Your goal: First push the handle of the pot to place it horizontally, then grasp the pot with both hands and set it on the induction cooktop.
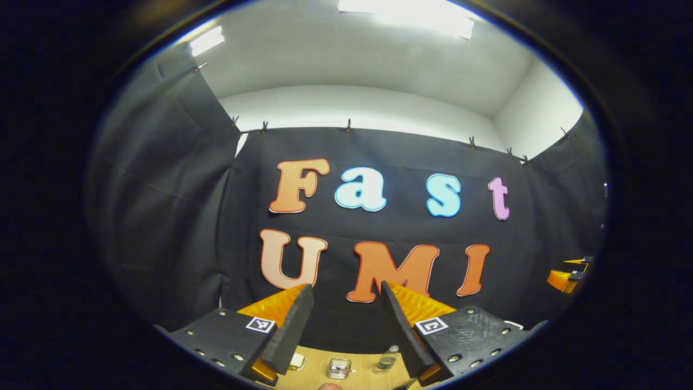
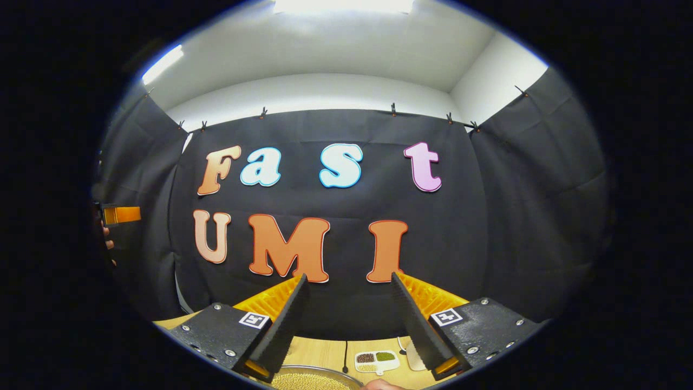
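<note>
fingers of the left gripper (image 1: 346,290) stand spread wide apart with nothing between them, raised above the wooden table (image 1: 363,374) and aimed at the booth wall. past the tips, on the table near that wall, sit a small glass bottle (image 1: 387,358), a clear square container (image 1: 339,368) and a pale item (image 1: 296,361) partly hidden by one finger. the right gripper (image 1: 568,273) shows at the far edge of this view, orange and black.

fingers of the right gripper (image 2: 349,281) are likewise spread wide and hold nothing. below them, at the near edge of the table (image 2: 319,352), lies a round metal rim filled with small yellowish grains (image 2: 309,381); whether this is the pot cannot be told. beyond it, toward the wall, rests a small white divided dish (image 2: 377,361) with dark, green and pale contents. the left gripper (image 2: 122,214) shows at the far side edge.
</note>
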Demonstrator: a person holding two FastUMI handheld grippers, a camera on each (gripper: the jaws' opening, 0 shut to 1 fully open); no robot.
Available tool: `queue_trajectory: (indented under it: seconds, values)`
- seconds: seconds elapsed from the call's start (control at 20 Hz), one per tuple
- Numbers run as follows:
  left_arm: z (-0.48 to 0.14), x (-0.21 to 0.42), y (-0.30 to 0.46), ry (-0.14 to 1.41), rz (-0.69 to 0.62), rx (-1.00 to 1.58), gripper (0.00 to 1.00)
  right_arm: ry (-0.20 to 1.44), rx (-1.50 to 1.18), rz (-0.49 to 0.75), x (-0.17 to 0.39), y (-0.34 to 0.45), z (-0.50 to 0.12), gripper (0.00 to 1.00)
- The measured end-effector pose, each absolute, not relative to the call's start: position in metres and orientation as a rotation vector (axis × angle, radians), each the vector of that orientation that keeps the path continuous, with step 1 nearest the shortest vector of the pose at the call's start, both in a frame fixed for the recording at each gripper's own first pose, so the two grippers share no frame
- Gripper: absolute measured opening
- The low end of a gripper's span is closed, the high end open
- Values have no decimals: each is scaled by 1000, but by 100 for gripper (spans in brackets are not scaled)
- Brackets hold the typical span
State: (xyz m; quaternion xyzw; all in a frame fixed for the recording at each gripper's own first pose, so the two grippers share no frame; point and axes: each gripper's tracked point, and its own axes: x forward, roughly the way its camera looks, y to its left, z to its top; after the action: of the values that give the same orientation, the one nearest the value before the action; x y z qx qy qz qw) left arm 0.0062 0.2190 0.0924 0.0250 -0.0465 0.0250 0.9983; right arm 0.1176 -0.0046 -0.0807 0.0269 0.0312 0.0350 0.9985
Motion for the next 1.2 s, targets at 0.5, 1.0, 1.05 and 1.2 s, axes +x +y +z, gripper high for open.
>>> queue_trajectory:
  seconds: [0.5,1.0,1.05,1.2]
  values:
    - [90,6,215,-140,56,61,78,-10,88,86,132,11,-63,97]
    - [109,23,190,-236,-1,24,77,-87,84,68,153,16,-23,89]
    - [107,24,194,-231,12,28,77,-75,91,81,150,18,-27,93]
    - [89,36,198,-169,30,-23,77,-40,68,90,146,20,-43,89]
